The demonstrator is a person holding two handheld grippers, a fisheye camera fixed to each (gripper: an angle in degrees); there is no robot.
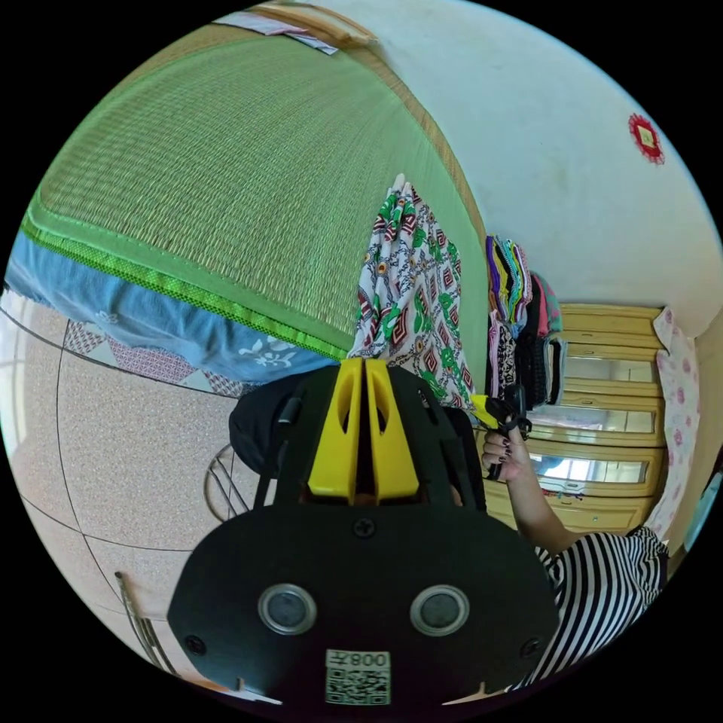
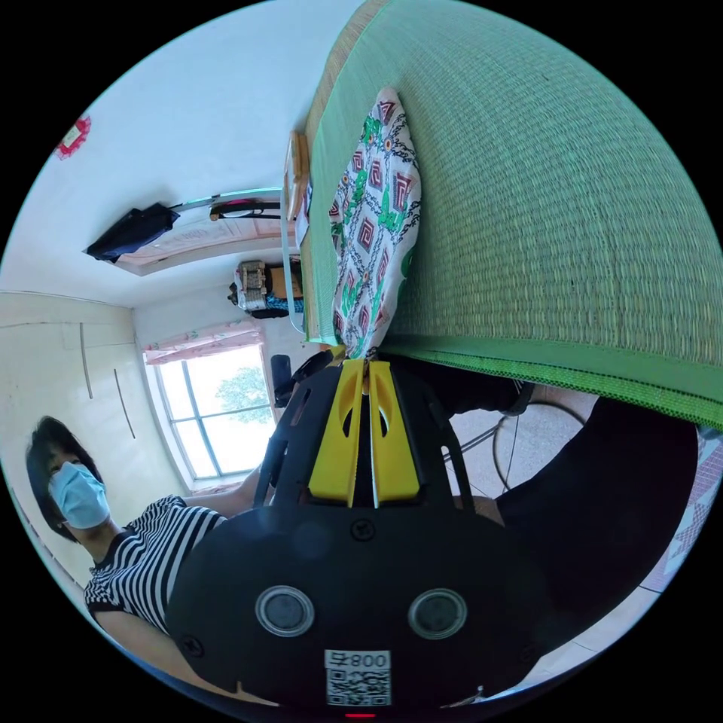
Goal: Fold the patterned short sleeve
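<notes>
Both my grippers pinch an edge of the patterned shirt at the rim of the green mat

The mat (image 1: pixel 226 188) covers the bed, with a blue sheet (image 1: pixel 135 316) hanging under its edge. The shirt (image 1: pixel 410 294) lies on the mat beside a stack of folded clothes (image 1: pixel 520 324) against the wall. My left gripper (image 1: pixel 365 369) has its jaws closed on the shirt's edge; my right gripper (image 2: pixel 365 370) is closed on the shirt (image 2: pixel 373 226) too, just above a dark stool (image 2: pixel 602 482)

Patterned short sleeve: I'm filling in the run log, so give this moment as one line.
patterned short sleeve: on green mat | left tongs: shut on its edge | right tongs: shut on its edge
</notes>
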